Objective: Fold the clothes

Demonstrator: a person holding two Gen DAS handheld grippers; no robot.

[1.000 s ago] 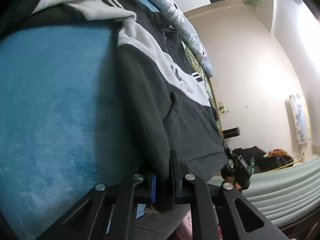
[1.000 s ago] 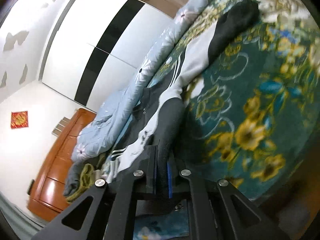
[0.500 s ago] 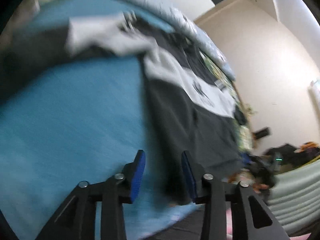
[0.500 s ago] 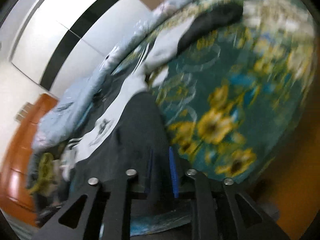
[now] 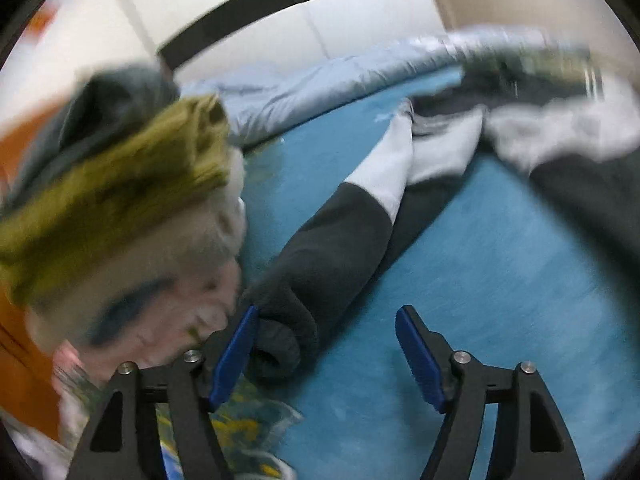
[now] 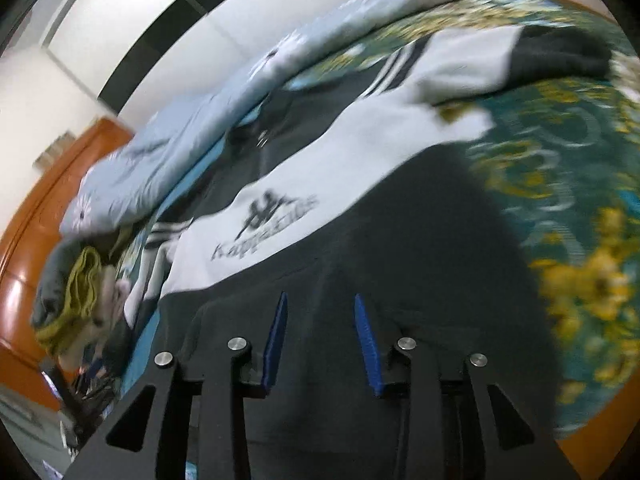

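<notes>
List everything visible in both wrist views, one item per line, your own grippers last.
Black-and-white fleece jacket with chest logo: one, spread flat on the bed; one sleeve lies on the blue sheet.
Blue bed sheet: one, under the sleeve.
Teal floral bedspread with yellow flowers: one, beside the jacket.
Pale blue flowered quilt: one, bunched along the bed's far edge.
Pile of clothes, olive-yellow, grey and whitish: one, blurred, beside the sleeve cuff.
White wardrobe with black stripe: one, behind the bed.
Orange-brown wooden headboard: one.
Left gripper: open, above the cuff.
Right gripper: open, above the jacket's hem.
</notes>
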